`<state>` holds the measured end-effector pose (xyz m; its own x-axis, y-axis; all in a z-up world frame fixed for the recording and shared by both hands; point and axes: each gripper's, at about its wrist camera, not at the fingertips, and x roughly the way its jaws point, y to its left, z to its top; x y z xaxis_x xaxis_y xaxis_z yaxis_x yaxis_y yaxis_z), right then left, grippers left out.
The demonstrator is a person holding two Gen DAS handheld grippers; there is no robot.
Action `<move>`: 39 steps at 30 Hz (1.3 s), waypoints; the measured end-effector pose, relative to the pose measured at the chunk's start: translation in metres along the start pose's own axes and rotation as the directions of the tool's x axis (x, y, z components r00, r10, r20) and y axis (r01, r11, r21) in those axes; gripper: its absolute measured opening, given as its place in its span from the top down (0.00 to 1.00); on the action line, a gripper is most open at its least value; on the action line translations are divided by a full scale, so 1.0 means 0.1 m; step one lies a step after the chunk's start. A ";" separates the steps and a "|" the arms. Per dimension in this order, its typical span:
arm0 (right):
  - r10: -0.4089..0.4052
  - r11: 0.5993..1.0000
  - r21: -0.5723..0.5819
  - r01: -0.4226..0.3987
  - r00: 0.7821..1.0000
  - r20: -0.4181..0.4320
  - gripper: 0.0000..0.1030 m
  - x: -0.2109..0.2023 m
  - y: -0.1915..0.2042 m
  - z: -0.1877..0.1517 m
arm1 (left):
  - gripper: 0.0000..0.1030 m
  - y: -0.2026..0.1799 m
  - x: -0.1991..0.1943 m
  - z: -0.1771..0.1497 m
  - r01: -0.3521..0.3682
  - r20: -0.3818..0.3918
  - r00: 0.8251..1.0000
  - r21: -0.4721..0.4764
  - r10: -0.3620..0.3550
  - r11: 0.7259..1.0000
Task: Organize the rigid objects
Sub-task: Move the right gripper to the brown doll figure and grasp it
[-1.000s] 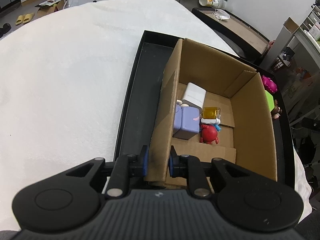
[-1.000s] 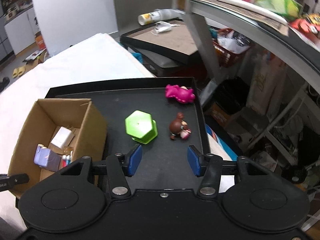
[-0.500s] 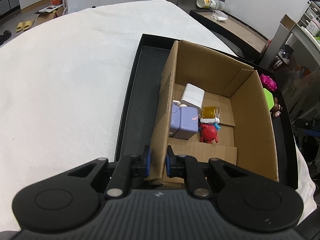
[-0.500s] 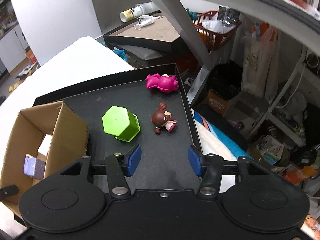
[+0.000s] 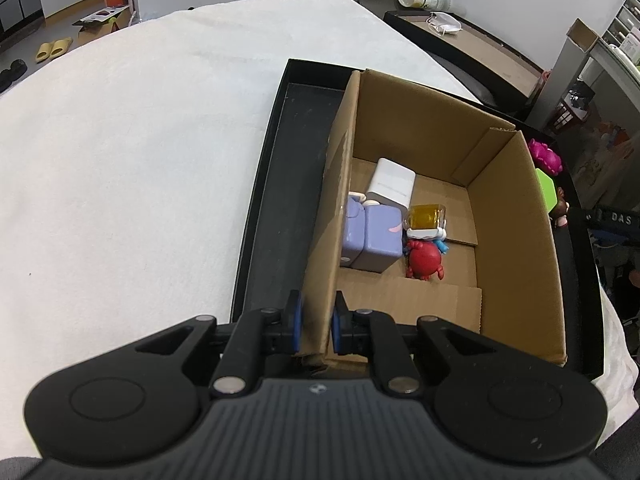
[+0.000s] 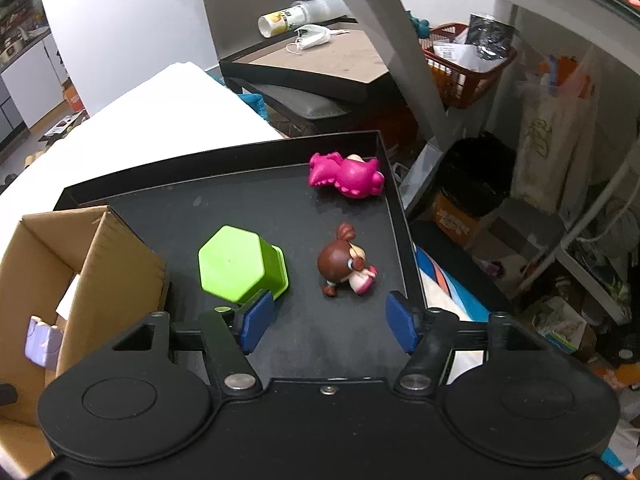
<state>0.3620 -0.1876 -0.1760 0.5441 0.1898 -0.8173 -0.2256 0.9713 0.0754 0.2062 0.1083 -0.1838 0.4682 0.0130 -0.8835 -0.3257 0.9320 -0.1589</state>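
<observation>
Since a second ago the right tongs (image 6: 327,322) have dropped closer to the black tray (image 6: 224,168), jaws wide apart just short of the brown-haired doll (image 6: 344,264) and beside the green hexagonal cup (image 6: 236,262), while the left tongs (image 5: 317,322) stay clamped on the cardboard box (image 5: 516,240) wall.

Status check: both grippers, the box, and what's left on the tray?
Left gripper shut on cardboard box wall. Right gripper open, empty, above tray. Green hexagon cup, brown-haired figurine, pink toy still out. Nothing blocking.
</observation>
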 end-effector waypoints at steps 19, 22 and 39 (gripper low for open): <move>-0.002 1.000 -0.028 0.003 1.000 0.016 0.34 0.40 0.04 0.14 | 0.87 -0.04 0.07 0.00 -0.024 -0.018 1.000 0.002 0.024 1.000; -0.002 1.000 -0.026 0.003 1.000 0.021 0.34 0.43 0.03 0.15 | 0.87 -0.04 0.06 -0.01 -0.027 -0.020 0.999 0.004 0.027 1.000; -0.016 0.999 -0.039 0.015 1.000 -0.022 0.66 0.36 0.05 0.02 | 0.87 -0.04 0.06 -0.01 -0.028 -0.022 0.999 0.007 0.028 1.000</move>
<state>0.3822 -0.1757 -0.2043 0.5294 0.1709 -0.8310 -0.2483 0.9678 0.0409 0.2095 0.1043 -0.1889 0.4404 0.0307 -0.8973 -0.3330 0.9337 -0.1315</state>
